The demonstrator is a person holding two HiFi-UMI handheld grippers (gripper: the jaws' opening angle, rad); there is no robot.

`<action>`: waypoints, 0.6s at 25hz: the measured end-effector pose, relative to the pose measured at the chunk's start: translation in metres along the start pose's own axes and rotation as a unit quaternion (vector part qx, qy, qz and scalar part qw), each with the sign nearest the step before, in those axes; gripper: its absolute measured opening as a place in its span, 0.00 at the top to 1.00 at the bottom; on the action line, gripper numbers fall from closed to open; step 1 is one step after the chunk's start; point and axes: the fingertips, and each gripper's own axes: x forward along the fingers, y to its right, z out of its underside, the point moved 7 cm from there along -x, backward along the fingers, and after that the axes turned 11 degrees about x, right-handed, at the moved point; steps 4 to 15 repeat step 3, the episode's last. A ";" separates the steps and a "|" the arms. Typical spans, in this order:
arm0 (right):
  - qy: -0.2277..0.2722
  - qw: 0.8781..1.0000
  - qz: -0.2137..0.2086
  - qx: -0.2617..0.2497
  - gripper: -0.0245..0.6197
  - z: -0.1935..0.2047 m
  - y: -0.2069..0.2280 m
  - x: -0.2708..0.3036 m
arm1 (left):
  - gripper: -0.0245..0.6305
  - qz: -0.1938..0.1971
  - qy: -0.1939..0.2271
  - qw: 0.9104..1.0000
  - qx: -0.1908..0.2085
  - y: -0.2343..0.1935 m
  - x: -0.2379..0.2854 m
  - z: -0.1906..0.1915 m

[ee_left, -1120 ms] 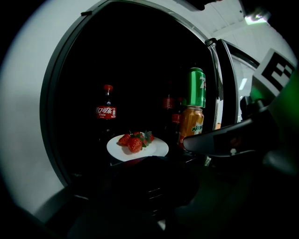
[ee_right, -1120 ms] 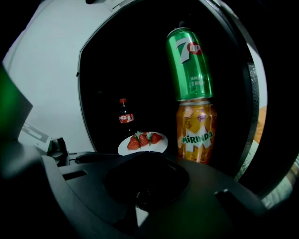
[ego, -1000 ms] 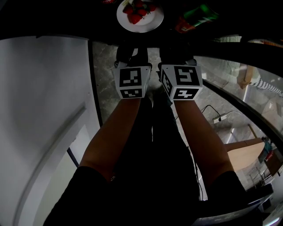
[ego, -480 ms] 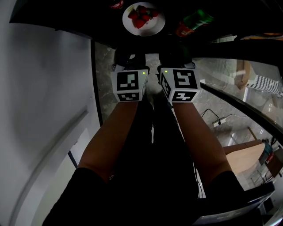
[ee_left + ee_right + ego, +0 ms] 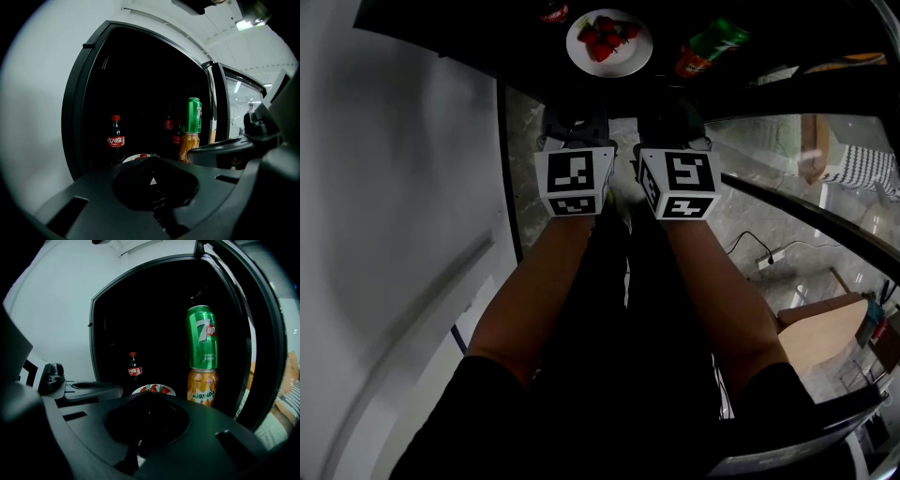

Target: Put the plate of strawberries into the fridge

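Since a second ago the plate of strawberries has slid a little lower and to the right in the head view, and more of the dark shelf around it has come into sight. Both marker cubes now sit slightly lower in that view, so the gap between the tools and the plate has grown. We see the plate resting inside the fridge, on its dark shelf, with nothing gripping it. The left gripper and the right gripper hang side by side in front of the open fridge, well apart from the plate. In each gripper view the jaws read as brought together with nothing between them. To the right of the plate a green can marked "7up" stands on top of an orange can lettered "MIRINDA" in green. To the left of the plate a cola bottle with a red cap stands upright. Its red label carries white Chinese characters, clearest in the left gripper view. Below the grippers the head view shows our forearms above a grey marbled floor.
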 end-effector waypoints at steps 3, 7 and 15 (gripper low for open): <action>0.004 1.000 0.001 0.001 0.95 -0.001 -0.004 -0.001 | 0.96 0.000 0.002 1.000 0.000 -0.001 -0.002 -0.001; 0.004 1.000 0.001 0.001 0.95 -0.001 -0.004 -0.001 | 0.96 0.000 0.002 1.000 0.000 -0.001 -0.002 -0.001; 0.004 1.000 0.001 0.001 0.95 -0.001 -0.004 -0.001 | 0.96 0.000 0.002 1.000 0.000 -0.001 -0.002 -0.001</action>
